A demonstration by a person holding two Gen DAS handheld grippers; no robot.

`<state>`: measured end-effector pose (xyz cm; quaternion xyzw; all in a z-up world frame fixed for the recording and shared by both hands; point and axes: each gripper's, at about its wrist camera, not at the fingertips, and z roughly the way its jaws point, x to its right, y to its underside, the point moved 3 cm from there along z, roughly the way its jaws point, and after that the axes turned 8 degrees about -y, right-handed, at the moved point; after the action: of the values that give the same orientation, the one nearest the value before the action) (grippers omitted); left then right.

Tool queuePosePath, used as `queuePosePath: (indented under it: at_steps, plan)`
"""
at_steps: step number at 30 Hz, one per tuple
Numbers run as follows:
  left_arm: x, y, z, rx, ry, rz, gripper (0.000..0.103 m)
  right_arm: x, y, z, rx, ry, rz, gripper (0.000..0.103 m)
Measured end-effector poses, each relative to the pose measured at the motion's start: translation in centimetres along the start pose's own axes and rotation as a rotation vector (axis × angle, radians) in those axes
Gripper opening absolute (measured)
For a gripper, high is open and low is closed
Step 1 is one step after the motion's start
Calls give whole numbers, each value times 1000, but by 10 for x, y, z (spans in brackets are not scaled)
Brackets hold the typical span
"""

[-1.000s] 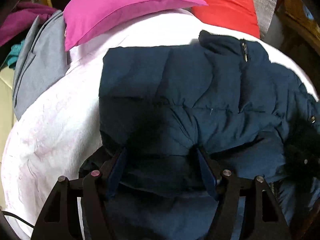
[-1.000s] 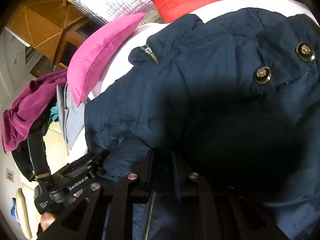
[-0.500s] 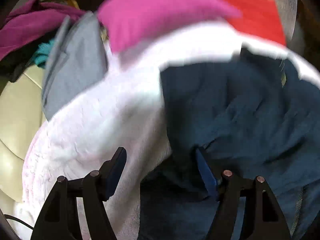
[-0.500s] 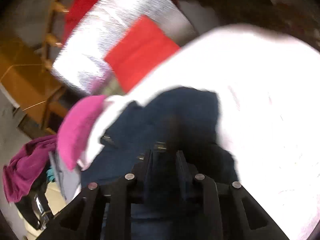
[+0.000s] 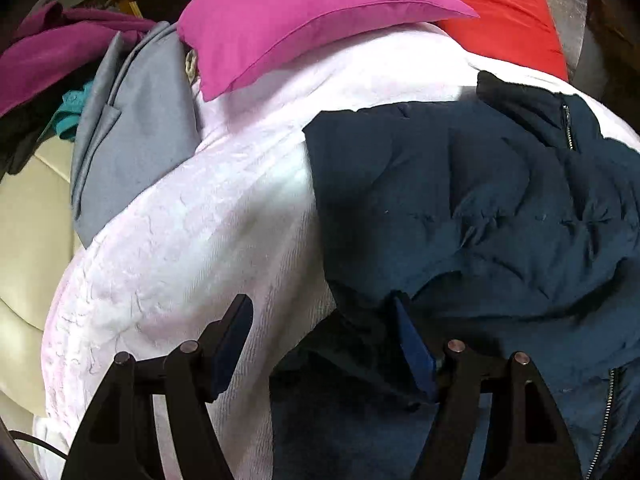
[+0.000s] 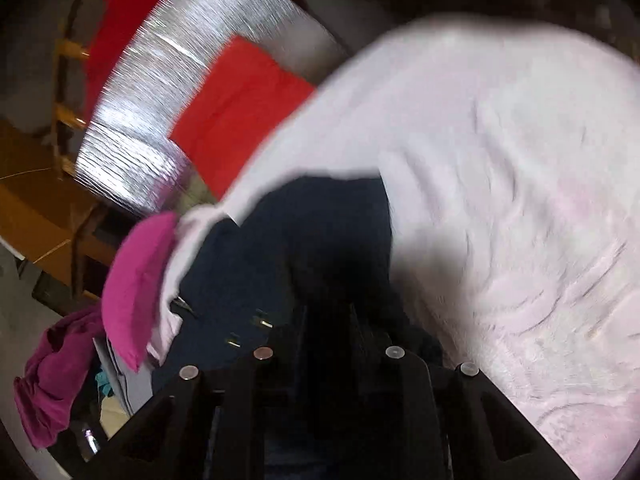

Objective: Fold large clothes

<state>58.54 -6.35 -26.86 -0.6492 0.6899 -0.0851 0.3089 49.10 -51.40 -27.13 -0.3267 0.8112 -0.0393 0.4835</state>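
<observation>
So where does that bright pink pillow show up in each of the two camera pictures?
Left wrist view: the pink pillow fills the top centre, lying on the far edge of the pale bedspread, beyond the navy padded jacket.
Right wrist view: the same pillow is small and blurred at the left, beside the jacket.
Shared landmark: the red cushion against the silver quilted panel.

A home bedroom is suggested by a pale pink bedspread, a magenta pillow and heaped clothes
</observation>
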Motion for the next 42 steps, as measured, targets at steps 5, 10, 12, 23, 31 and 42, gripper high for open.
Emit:
queuePosePath:
  at_steps: [5,10,12,23,31,42]
  plan:
    - [-1,-5,-26,76,16,-1,72,-24,-6,-22,80,-52,-41,24]
    - [7,-6,-56,179,14,30,72,-29,-2,-24,54,-22,-61,47]
    - [11,-4,-69,217,21,42,72,-44,5,-31,31,-46,-111,47]
    - [22,10,-114,305,69,64,72,-104,72,10,-210,-71,-328,45]
    - [29,8,-110,301,68,69,72,-96,79,17,-257,-88,-297,44]
    - [39,-2,-93,279,77,70,72,-113,96,53,-323,-101,-334,37]
